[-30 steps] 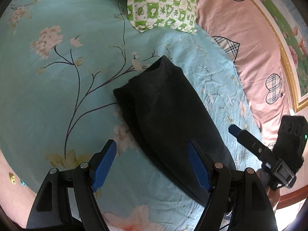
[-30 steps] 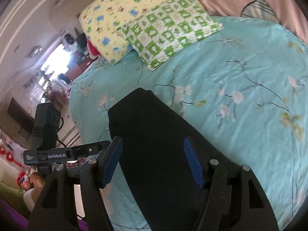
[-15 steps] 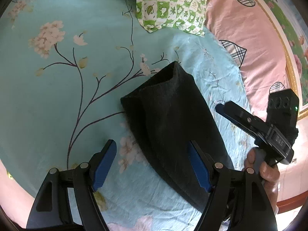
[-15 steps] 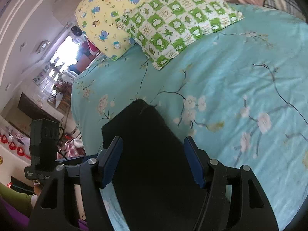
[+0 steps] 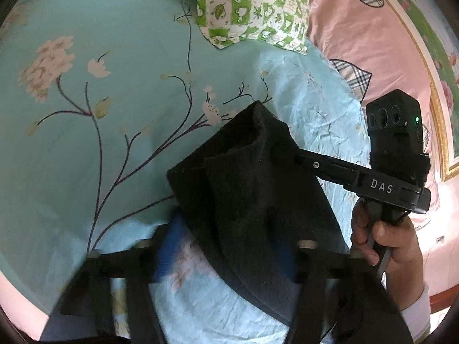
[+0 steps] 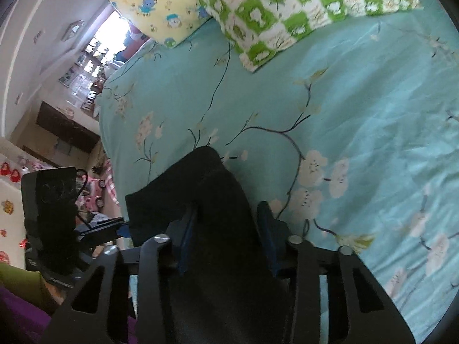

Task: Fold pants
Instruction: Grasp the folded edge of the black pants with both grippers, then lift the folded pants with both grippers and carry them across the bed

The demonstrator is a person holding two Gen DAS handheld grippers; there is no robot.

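Floral bedsheet (image 5: 100, 149), black pants (image 5: 258, 200) raised, both grippers seemingly pinching them

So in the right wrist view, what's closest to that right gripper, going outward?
1. Black folded pants, between the right gripper fingers.
2. Green checked pillow, farther up the bed.
3. Yellow cartoon pillow, behind it, upper left.

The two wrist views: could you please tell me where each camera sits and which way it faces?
Left wrist: on the left hand-held gripper, facing the black pants; the right hand shows.
Right wrist: on the right hand-held gripper, facing the window; no hand visible.
Shared: the pants, green checked pillow, floral sheet.
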